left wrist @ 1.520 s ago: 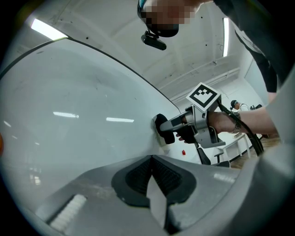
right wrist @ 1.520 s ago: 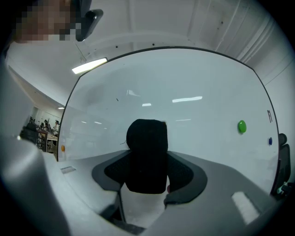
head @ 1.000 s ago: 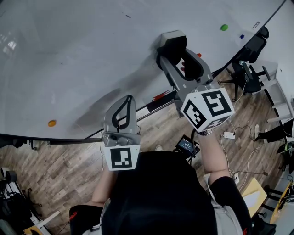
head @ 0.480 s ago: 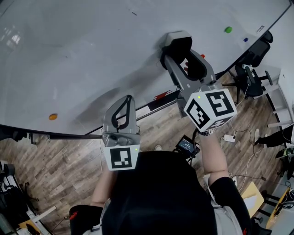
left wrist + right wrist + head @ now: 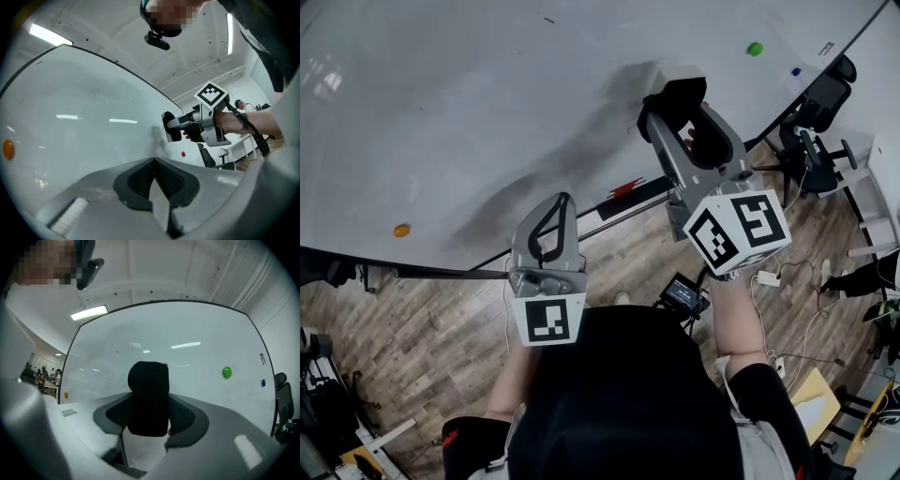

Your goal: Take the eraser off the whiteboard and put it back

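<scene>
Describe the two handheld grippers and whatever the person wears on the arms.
The left gripper and the right gripper are both grey two-jaw tools that taper toward the tips, with black ribbed pads. Each carries a white marker cube printed with black square patterns. The right arm shows a short black sleeve and a dark band at the wrist.

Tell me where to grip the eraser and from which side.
Clamp the eraser across its narrow width, on its two long sides, coming straight from in front of the whiteboard. It is slim enough to fit between the pads, as the right gripper shows.
</scene>
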The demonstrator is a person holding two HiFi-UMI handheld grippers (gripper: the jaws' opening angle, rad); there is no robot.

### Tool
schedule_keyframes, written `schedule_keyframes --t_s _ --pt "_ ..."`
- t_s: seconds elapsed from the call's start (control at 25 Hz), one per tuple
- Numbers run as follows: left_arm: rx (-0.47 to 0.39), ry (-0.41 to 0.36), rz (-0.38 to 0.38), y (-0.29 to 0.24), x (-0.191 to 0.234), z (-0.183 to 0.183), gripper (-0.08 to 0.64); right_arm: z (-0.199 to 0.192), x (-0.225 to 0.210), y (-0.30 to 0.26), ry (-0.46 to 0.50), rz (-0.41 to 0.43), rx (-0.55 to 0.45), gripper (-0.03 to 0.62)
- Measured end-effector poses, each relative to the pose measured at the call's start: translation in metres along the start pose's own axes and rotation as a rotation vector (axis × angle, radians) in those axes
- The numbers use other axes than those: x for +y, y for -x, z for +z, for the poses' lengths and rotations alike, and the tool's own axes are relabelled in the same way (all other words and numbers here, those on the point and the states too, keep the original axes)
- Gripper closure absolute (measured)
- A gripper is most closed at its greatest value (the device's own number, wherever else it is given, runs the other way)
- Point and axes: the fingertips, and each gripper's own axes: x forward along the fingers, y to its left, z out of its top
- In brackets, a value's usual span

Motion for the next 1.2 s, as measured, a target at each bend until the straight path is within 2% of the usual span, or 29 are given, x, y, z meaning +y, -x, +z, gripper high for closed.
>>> schedule_keyframes --t_s 0.36,1.2 --pt "0.0 -0.012 0.009 0.006 -0.021 0.01 0.558 -0.001 -0.013 0.038 -0.021 -0.003 -0.009 0.37" --pt "0.039 -0.012 0.054 0.025 -0.096 0.015 0.557 -0.044 -0.043 0.139 -0.077 0.026 0.035 0.368"
